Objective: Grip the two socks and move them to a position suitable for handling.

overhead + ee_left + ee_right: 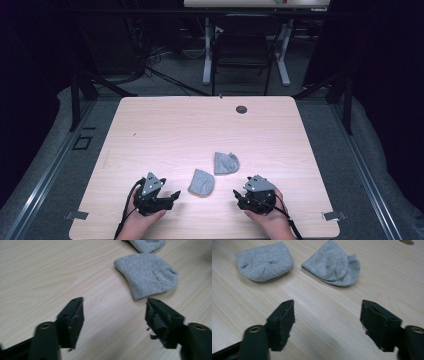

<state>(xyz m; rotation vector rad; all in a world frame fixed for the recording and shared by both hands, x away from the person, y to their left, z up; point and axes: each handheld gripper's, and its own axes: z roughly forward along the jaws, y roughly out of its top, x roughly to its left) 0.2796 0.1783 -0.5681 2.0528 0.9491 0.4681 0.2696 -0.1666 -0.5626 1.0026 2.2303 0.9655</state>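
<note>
Nearest, the left gripper [174,195] and right gripper [236,194] are resting low on the table [150,130], jaws gaping and gripping nothing. Between them, just beyond, the near sock [201,182] is lying folded; the far sock [226,162] is sitting just past it. Both are looking soft, light and floppy, so pinching a folded edge seems wisest. The right gripper view is revealing the far sock's doubled layers; the high view is showing a dark round hole [241,109] well beyond the socks.
</note>
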